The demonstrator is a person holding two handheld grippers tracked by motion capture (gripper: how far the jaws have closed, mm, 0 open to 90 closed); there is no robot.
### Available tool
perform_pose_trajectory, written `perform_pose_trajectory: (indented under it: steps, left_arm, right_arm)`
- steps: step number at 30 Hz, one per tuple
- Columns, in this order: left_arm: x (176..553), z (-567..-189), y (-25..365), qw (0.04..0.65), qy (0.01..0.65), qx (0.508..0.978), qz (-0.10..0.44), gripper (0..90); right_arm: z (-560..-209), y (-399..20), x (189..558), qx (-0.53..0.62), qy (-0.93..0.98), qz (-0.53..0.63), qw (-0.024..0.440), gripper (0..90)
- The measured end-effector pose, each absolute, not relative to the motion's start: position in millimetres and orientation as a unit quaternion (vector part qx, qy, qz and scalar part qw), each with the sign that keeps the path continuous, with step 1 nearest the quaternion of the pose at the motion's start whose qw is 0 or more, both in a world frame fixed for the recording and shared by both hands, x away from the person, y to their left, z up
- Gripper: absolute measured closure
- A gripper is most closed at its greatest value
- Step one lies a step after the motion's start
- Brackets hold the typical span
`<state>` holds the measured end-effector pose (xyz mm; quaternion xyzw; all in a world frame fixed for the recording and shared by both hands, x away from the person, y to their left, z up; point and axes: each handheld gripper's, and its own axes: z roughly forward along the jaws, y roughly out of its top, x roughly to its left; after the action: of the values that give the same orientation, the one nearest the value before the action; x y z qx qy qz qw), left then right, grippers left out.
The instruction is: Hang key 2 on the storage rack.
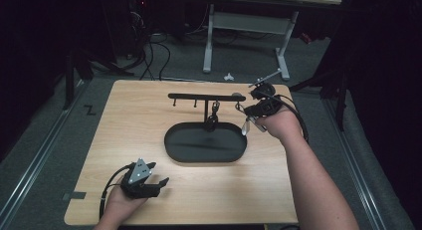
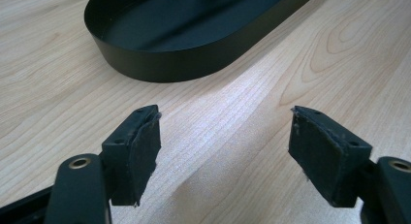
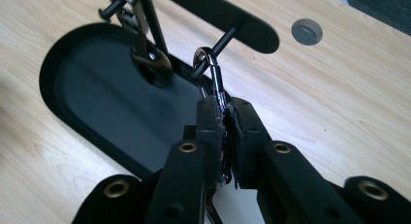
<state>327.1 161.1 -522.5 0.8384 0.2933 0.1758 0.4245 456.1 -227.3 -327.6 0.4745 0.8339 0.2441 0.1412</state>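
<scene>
A black rack has an oval tray base (image 1: 189, 153) and a horizontal bar (image 1: 189, 96) with pegs under it. A dark keychain (image 1: 213, 115) hangs from a peg beside the post. My right gripper (image 1: 249, 110) is at the bar's right end, shut on a silver clip (image 3: 213, 73). The clip's loop is around the outermost peg (image 3: 227, 36), and a pale tag (image 1: 245, 126) dangles under the jaws. In the right gripper view the gripper (image 3: 224, 112) pinches the clip's body. My left gripper (image 1: 159, 182) rests open near the table's front left, pointing at the tray wall (image 2: 184, 64) with nothing between its fingertips (image 2: 225, 136).
A round grey grommet (image 3: 307, 31) sits in the wooden tabletop (image 1: 134, 125) just behind the bar's right end. Beyond the table's far edge stand a white desk frame (image 1: 209, 41) and floor cables (image 1: 149, 56). Bare wood lies left of and in front of the tray.
</scene>
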Motion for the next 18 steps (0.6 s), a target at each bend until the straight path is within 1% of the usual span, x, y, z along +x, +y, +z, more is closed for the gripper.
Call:
perform_pose_trajectory:
  steps: [12,18]
  left_arm:
    - [326.8,-523.9,160.5,0.421,0.292,0.841,0.174,27.6]
    - [326.8,-523.7,160.5,0.423,0.292,0.840,0.173,27.6]
  right_arm:
    - [-344.7,-225.8,470.6,0.474,0.833,0.248,0.141,81.9]
    - [-355.4,-224.7,467.8,0.479,0.830,0.247,0.143,80.3]
